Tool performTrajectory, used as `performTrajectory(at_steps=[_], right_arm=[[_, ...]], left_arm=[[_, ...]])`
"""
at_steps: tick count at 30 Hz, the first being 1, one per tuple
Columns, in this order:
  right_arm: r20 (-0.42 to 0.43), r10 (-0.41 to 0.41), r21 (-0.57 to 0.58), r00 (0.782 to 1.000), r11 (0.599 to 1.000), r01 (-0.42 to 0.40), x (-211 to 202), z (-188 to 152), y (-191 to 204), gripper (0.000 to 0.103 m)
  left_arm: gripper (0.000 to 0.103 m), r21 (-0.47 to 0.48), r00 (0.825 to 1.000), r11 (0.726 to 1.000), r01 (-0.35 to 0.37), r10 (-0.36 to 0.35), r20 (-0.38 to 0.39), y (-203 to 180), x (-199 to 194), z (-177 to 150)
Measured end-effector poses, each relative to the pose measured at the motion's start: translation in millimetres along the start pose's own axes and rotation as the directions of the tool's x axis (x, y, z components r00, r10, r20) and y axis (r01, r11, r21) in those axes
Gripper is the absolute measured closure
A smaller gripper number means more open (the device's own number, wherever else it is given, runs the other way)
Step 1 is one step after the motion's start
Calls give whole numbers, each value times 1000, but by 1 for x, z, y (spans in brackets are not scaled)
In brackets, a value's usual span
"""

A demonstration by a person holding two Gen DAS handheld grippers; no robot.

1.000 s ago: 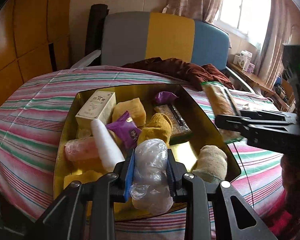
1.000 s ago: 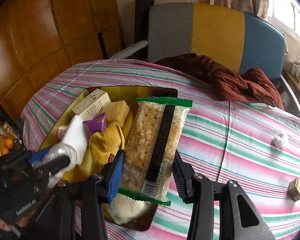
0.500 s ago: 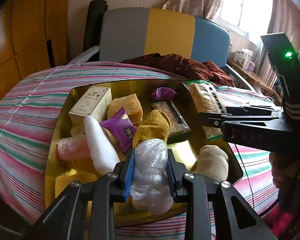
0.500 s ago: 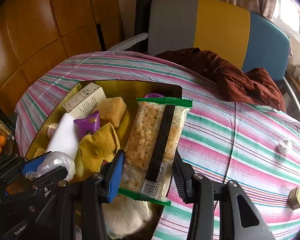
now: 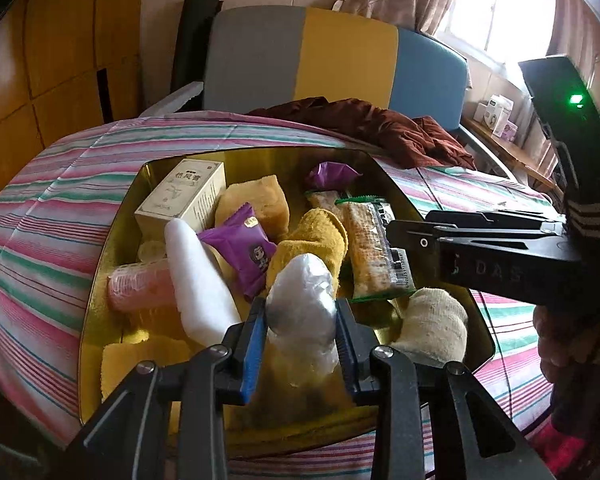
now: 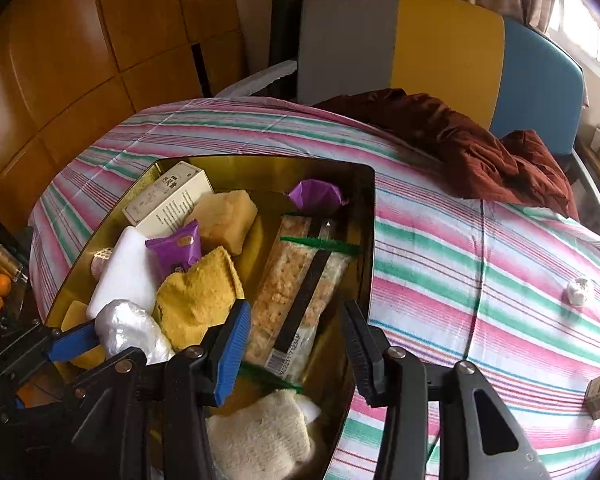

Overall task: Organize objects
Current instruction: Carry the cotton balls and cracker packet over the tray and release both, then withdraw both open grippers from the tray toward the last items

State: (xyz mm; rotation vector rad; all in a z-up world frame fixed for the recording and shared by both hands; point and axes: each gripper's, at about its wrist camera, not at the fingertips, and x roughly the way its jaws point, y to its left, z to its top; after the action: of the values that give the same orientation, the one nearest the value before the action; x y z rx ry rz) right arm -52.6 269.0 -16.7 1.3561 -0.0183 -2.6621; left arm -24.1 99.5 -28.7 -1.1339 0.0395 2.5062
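The gold tray (image 5: 112,240) on the striped tablecloth (image 6: 480,248) is the landmark, and it is crowded, which is where I judge the trouble lies. The left gripper (image 5: 300,332) has its fingers closed on a clear plastic bag bundle (image 5: 302,300), held above the tray's near edge; the bundle is soft and slippery-looking, so it could slump out of the pads or, once let go, roll onto the white tapered bottle (image 5: 198,280) and off the pile, since there is hardly a bare patch of tray to receive it. The right gripper (image 6: 296,344) stands over the tray's right side with its fingers spread wide and holding nothing; the cracker packet (image 6: 300,300) lies in the tray just ahead of it, leaning on a second packet beneath, and a careless pull-back might snag its green crimped end or nudge the cream towel roll (image 6: 260,436) at the near corner over the low wall. Counted, largest first: one tray; two cracker packets; one cream carton (image 5: 184,196) at the far left corner; one white bottle; one pink ribbed tube (image 5: 140,286) by the left wall; one mustard towel (image 5: 312,244) in the middle; one cream towel roll; one yellow sponge block (image 5: 260,200); one flat yellow cloth at the near left; one bag bundle; two purple sachets (image 5: 240,250). Outside the tray, to its right, lie one crumpled white wad (image 6: 579,290) and one small box (image 6: 598,396), with a brown garment (image 6: 460,140) beyond.
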Motion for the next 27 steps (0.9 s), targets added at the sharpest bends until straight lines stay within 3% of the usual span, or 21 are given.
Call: performTrajectory(at_steps=[1,3,4,13,27], right_arm=[[1,0,6,1000,1000,0,-1,-1,0,57],[3,2,18,1000,1000,-2,-2,-3,-1,57],[6,6,23,1000,1000,-6,-4,-4,-1,57],[30,-25,55,999,998,23,-17,-17,3,53],[80,-45,107,996,994,37,-44,-44,12,46]], left_arm=[[65,0,1000,1000,-1,1,-1,0,0,-1],[50,-5,1000,1000,-5,5,1,1,0,-2],[48,-7,1000,1000,-9,9,4,1,0,-2],[47,-1,999,1000,-29,29,38,1,-10,-2],[30,-13,988,997,-70,72,135,7,-42,2]])
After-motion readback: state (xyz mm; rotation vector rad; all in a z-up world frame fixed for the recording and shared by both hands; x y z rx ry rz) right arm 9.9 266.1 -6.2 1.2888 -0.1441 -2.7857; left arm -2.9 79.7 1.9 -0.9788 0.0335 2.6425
